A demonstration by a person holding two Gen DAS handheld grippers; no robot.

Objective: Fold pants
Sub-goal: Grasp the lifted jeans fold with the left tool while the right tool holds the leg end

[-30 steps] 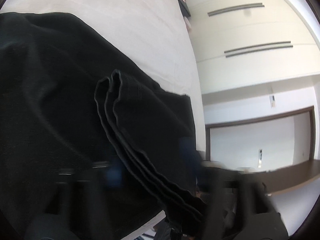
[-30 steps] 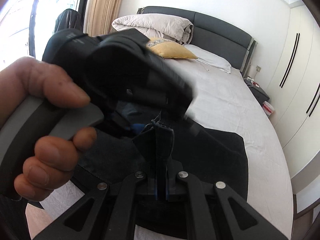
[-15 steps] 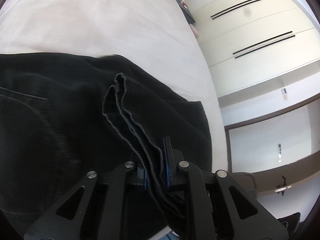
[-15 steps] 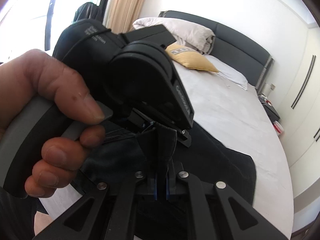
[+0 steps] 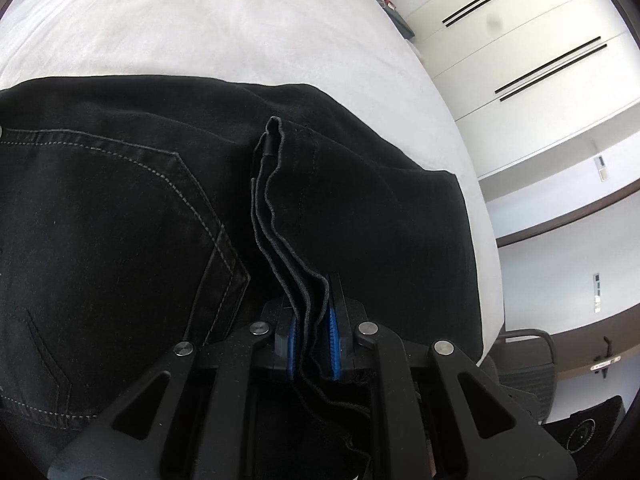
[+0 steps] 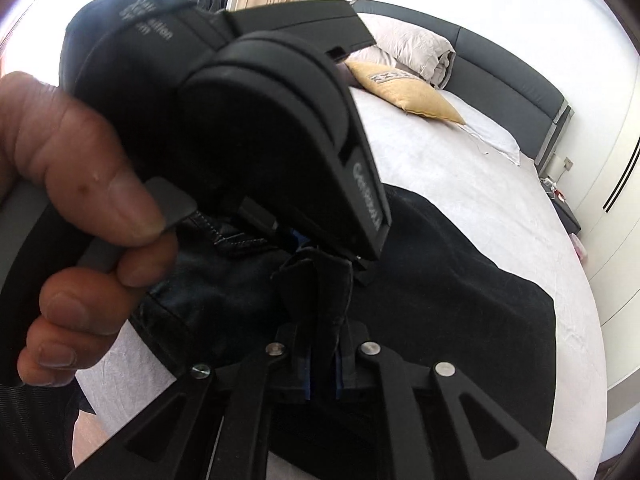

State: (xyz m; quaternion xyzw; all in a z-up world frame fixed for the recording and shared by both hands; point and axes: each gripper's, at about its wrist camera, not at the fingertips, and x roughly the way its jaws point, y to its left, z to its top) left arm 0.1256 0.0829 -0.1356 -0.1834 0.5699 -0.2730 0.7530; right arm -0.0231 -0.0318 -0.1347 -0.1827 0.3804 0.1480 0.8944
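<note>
A: Black denim, that is what fills both views: the black denim pants lie spread on the white bed sheet, a stitched back pocket facing up at the left of the left wrist view.

B: And the left gripper?

A: Its blue-padded fingers are clamped on a stack of folded hem edges, several layers pressed together, and the fold rises from the jaws up over the rest of the cloth.

B: The right gripper?

A: Pinched on a bunched tuft of the same black pants, which stands up between the jaws. The blue pads are nearly hidden by cloth, so how many layers it has I cannot tell.

B: What is the big dark shape in front of it?

A: The body of the left gripper, held by the person's left hand, thumb on the grey handle. It hangs just above the waistband stitching, very near the right jaws.

B: Beyond that?

A: A mustard-yellow cushion, a rolled grey duvet and a white pillow against the dark grey padded headboard; the white wardrobe doors stand beside the bed.
</note>
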